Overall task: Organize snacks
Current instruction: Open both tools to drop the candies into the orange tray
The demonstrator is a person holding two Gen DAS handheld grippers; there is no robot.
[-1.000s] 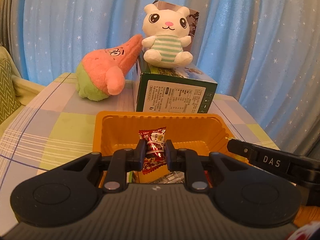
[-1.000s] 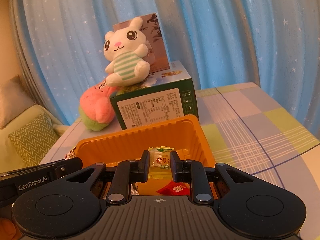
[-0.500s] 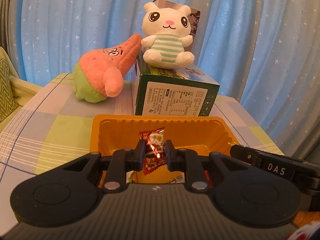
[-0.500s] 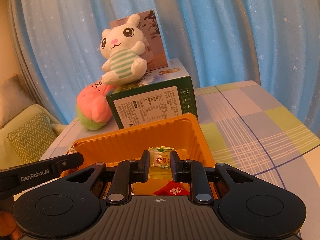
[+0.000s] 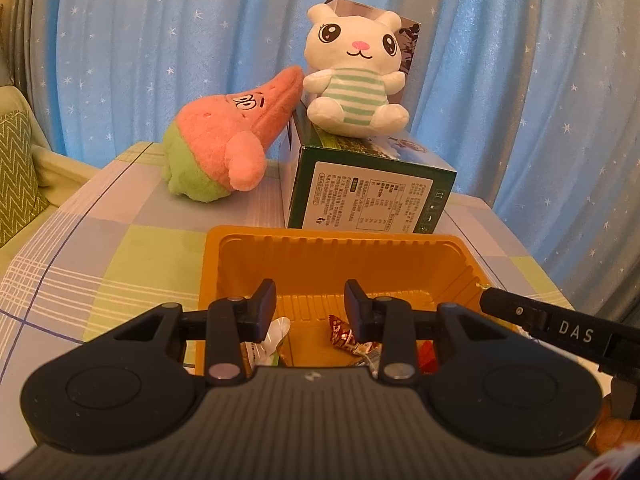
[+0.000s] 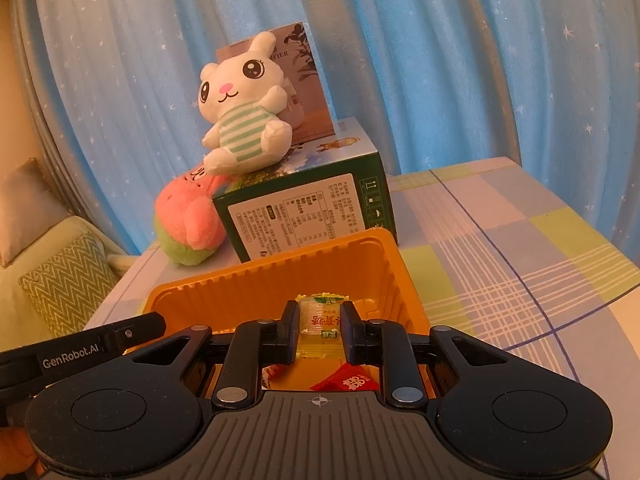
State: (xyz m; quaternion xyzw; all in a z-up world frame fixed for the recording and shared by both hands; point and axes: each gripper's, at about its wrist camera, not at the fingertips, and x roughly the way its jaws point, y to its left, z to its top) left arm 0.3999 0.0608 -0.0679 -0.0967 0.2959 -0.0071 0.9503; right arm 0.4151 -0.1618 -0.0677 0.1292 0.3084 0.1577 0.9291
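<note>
The orange tray (image 5: 332, 256) sits on the checked tablecloth (image 5: 100, 264), just in front of the green box (image 5: 368, 196). All the snacks seen here are in the tray or right over it.

The snacks are small wrapped sweets. They look very light, and their wrappers look thin, crinkly and a bit slippery. A soft squeeze should be enough. The best place to pinch one is likely across the fat middle, because the twisted ends could slide out.

The left gripper (image 5: 310, 304) hangs over the near side of the tray. Its jaws have just been opening, and now there is a clear gap with nothing between them. The red sweet (image 5: 347, 334) lies on the tray floor below, near the right finger but apart from it. A white wrapper (image 5: 272, 334) lies in the tray by the left finger.

The right gripper (image 6: 319, 326) is also over the near side of the tray. Its fingers (image 6: 289, 326) are pressed on both sides of the yellow sweet (image 6: 320, 318), holding it by the middle. A red packet (image 6: 347, 380) lies in the tray under it.

The yellow sweet seems ready to be dropped in too.
</note>
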